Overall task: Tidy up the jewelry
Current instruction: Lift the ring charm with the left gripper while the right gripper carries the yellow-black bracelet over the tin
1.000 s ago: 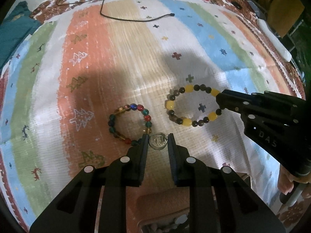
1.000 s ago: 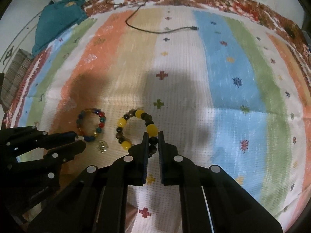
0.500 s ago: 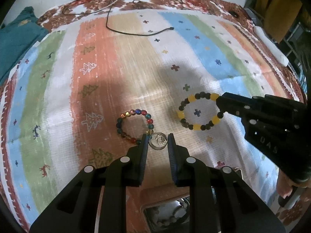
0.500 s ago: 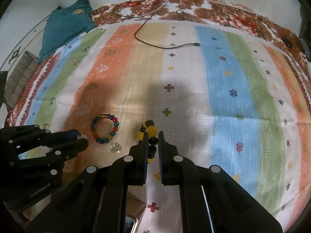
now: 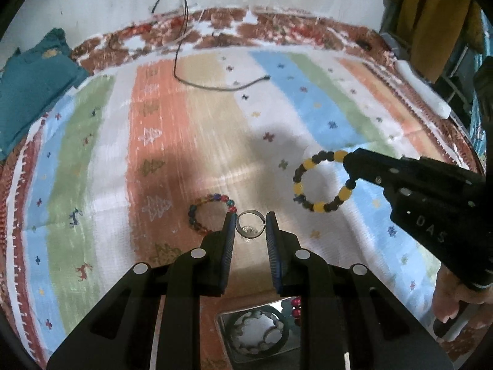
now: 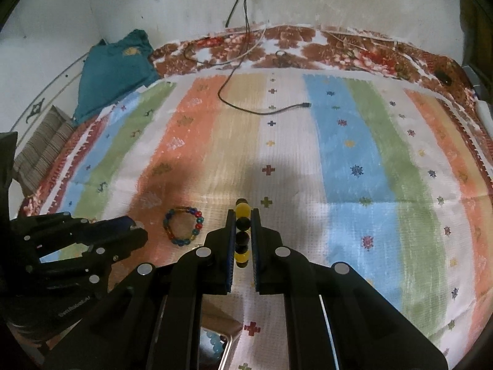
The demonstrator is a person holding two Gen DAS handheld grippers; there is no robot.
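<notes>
A small silver ring (image 5: 250, 224) with a clear stone sits pinched between the fingers of my left gripper (image 5: 250, 220), raised above the striped cloth (image 5: 215, 141). My right gripper (image 6: 243, 225) is shut on a yellow-and-dark bead bracelet (image 6: 242, 231); in the left wrist view that bracelet (image 5: 320, 182) hangs as a loop from the right gripper's tips (image 5: 349, 166). A multicoloured bead bracelet (image 5: 209, 212) lies flat on the orange stripe, also seen as the same bracelet (image 6: 183, 225) in the right wrist view, just left of both grippers.
A metal tray (image 5: 262, 333) holding a pale bead bracelet lies low under the left gripper. A black cable (image 6: 262, 111) trails over the far cloth. A folded teal cloth (image 6: 114, 67) rests at the back left. A hand (image 5: 453, 296) holds the right gripper.
Both grippers have risen from the cloth, the left with the ring, the right with the yellow bracelet lifted off the surface. The tray has come into view below.
</notes>
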